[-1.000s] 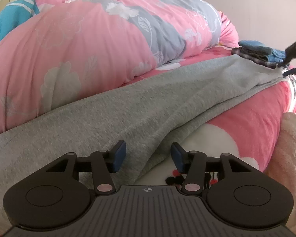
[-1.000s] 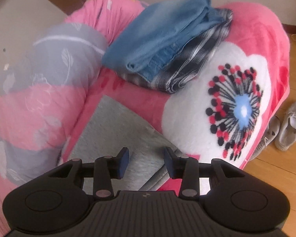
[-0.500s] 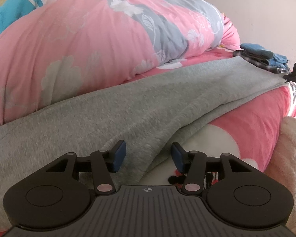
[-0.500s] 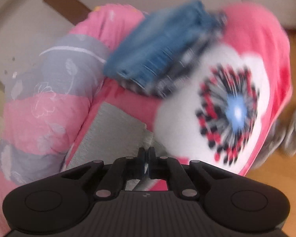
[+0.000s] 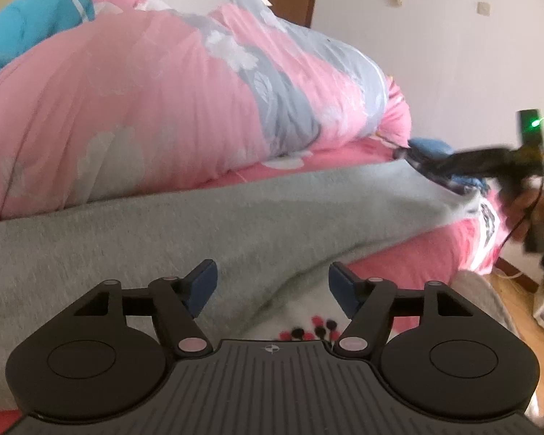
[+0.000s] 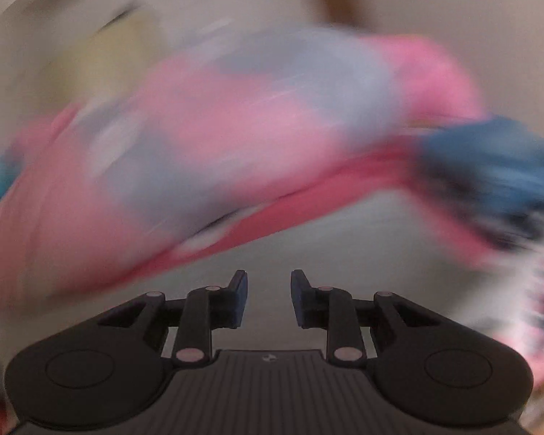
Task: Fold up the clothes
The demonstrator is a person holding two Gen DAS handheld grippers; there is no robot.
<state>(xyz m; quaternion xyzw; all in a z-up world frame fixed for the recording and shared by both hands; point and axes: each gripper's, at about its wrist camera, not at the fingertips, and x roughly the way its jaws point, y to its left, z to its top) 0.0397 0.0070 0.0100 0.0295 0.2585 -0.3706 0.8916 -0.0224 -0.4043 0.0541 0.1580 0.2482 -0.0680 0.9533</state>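
At nine o'clock in my left wrist view a teal cloth with white stripes [image 5: 36,25] pokes out behind the rolled pink and grey quilt [image 5: 170,108], which fills the upper left. Below it, from nine through the centre to three o'clock, the grey garment [image 5: 199,232] lies spread along the pink bedspread [image 5: 417,253], its near edge draping between my left gripper [image 5: 272,284] blue pads [image 5: 203,286]; those jaws have just been widening and stand released, the cloth under the gap but no pad pressing on it. At two o'clock the garment's far corner ends beside a folded blue pile [image 5: 429,145]. My right gripper [image 5: 422,165] reaches in there, blurred, with my right hand [image 5: 526,203] on its handle at three o'clock. Right wrist view: heavy blur; quilt [image 6: 235,127] from nine to one o'clock, blue pile [image 6: 489,159] at three o'clock, right gripper [image 6: 268,297] jaws just parted again, narrow gap, nothing clamped, pale grey behind them.
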